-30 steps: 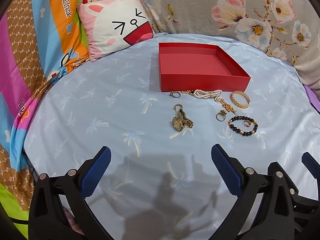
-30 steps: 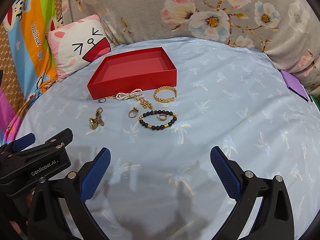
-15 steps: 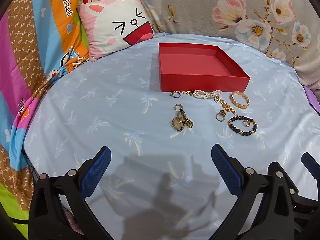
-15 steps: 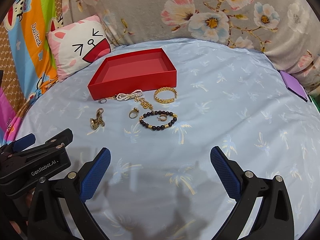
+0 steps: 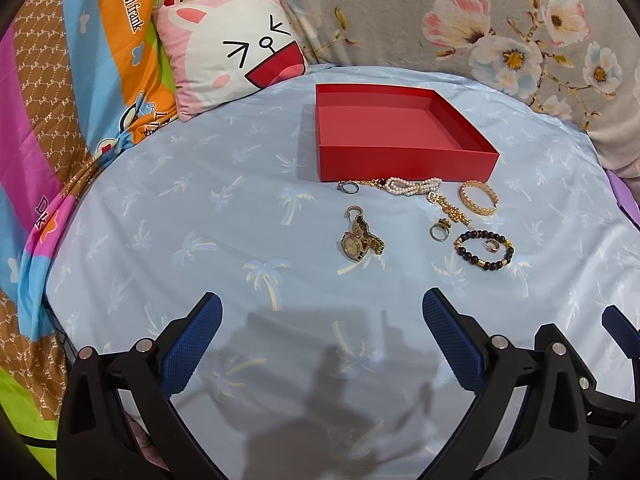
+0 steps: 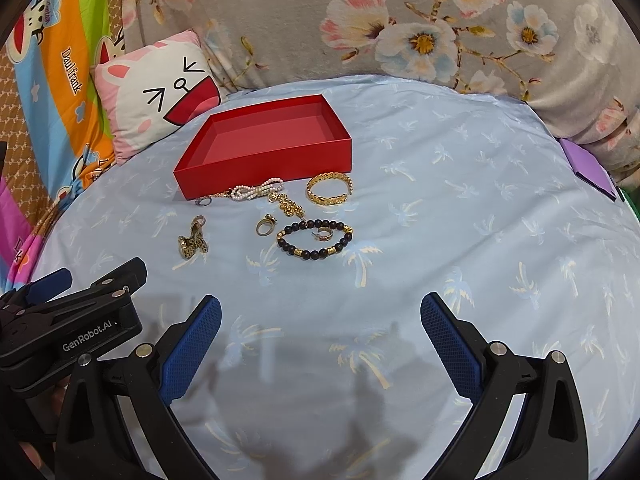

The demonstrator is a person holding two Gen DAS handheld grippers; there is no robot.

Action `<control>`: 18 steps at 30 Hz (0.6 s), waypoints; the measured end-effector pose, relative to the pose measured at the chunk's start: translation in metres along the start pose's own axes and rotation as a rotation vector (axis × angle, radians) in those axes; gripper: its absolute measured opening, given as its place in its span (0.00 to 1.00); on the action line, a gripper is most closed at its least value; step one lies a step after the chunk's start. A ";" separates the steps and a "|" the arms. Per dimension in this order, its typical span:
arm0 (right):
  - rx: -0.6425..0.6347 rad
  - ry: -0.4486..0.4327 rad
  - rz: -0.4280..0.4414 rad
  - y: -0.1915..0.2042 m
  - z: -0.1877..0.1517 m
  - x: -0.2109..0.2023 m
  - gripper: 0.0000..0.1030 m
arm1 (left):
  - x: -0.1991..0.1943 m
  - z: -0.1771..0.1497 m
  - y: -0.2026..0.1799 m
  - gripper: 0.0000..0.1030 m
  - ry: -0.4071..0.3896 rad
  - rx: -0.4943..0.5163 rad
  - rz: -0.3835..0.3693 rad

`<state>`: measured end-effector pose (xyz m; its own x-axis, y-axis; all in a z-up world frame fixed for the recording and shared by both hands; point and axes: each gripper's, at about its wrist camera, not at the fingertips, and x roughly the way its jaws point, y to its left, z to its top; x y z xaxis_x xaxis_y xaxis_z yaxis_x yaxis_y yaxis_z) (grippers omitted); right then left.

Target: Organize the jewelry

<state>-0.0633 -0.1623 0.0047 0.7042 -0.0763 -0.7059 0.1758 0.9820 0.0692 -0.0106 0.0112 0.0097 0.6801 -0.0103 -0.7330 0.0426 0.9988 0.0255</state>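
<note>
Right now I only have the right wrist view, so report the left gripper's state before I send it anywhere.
Observer: The left gripper is open, with nothing between its fingers; only the blue sheet shows in the gap.
Operator: Now tell me how the watch lies. It looks edge-on to me.
Observer: In the left wrist view the watch lies with its round dial facing up and its strap bunched beside it.
</note>
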 end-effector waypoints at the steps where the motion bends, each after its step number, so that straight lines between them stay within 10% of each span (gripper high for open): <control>1: 0.000 0.000 0.001 0.000 0.000 0.000 0.95 | 0.000 0.000 0.000 0.95 0.000 -0.001 0.000; 18: -0.001 0.000 0.001 -0.001 0.001 0.002 0.95 | 0.001 -0.001 -0.001 0.95 0.005 -0.003 -0.003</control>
<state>-0.0616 -0.1633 0.0037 0.7044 -0.0749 -0.7058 0.1742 0.9822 0.0696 -0.0105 0.0101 0.0084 0.6762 -0.0129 -0.7366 0.0426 0.9989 0.0217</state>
